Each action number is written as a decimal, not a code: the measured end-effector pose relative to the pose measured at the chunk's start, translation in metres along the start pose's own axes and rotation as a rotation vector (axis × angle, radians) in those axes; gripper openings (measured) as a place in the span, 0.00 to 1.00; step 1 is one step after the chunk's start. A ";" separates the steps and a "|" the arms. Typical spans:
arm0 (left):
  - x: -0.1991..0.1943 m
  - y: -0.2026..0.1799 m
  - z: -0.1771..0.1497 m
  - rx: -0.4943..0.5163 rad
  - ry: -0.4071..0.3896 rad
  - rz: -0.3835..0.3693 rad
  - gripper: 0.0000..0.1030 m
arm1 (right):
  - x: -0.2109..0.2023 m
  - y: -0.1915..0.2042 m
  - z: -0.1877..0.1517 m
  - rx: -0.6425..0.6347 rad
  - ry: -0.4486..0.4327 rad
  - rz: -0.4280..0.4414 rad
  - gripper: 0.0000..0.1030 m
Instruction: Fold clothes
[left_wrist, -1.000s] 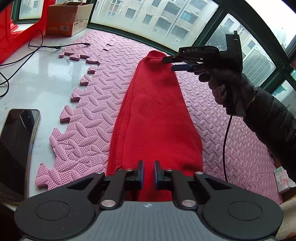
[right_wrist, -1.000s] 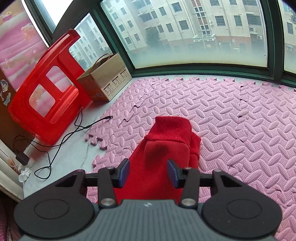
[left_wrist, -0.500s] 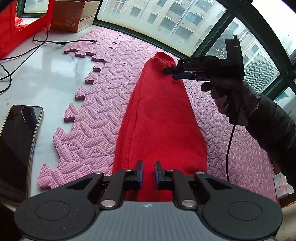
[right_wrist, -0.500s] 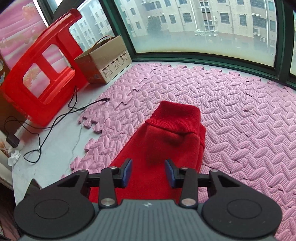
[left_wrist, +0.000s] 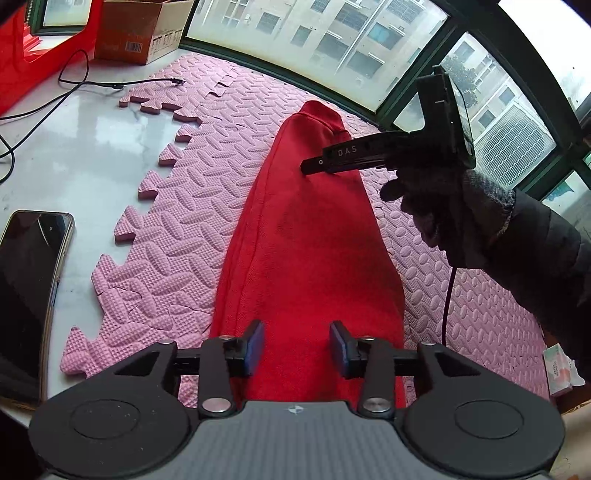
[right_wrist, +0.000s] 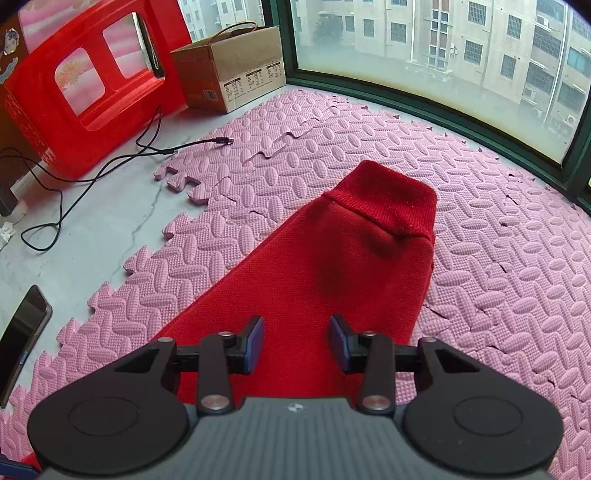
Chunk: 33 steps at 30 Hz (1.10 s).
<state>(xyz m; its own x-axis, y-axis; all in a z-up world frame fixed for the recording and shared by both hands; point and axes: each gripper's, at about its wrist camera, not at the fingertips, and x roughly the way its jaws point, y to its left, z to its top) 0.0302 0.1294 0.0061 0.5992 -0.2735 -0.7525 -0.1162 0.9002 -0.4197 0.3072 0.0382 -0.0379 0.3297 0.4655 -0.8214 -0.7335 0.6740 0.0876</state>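
Fingers of the left gripper (left_wrist: 296, 345) are seen parting at lower centre of the left wrist view, clamped on nothing, with the red garment (left_wrist: 306, 236) lying between and beyond them on the pink foam mat (left_wrist: 177, 236); "DAS" is read on the right gripper (left_wrist: 308, 168) at upper right, its tips hard to make out. In the right wrist view that gripper's fingers (right_wrist: 255, 343) are held apart over the garment, whose near end is hidden by the body.

- Bright, soft daylight enters through the windows (right_wrist: 424, 48).
- White floor (left_wrist: 74, 147) shows mild glare.
- Fisheye bends edges; corners go dark.
- Focus sharp.
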 end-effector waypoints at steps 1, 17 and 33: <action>0.000 -0.001 0.000 0.001 -0.002 -0.001 0.47 | -0.004 0.002 -0.001 -0.007 -0.004 0.002 0.40; -0.009 -0.001 -0.010 -0.006 -0.031 -0.001 0.50 | -0.053 0.016 -0.052 -0.060 0.005 0.081 0.45; 0.010 -0.008 0.029 0.053 -0.071 0.115 0.45 | -0.119 -0.002 -0.121 0.006 -0.021 0.199 0.45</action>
<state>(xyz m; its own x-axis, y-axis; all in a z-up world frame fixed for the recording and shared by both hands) 0.0600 0.1295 0.0162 0.6393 -0.1442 -0.7553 -0.1463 0.9415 -0.3036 0.1975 -0.0875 -0.0088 0.1911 0.6019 -0.7754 -0.7822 0.5706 0.2502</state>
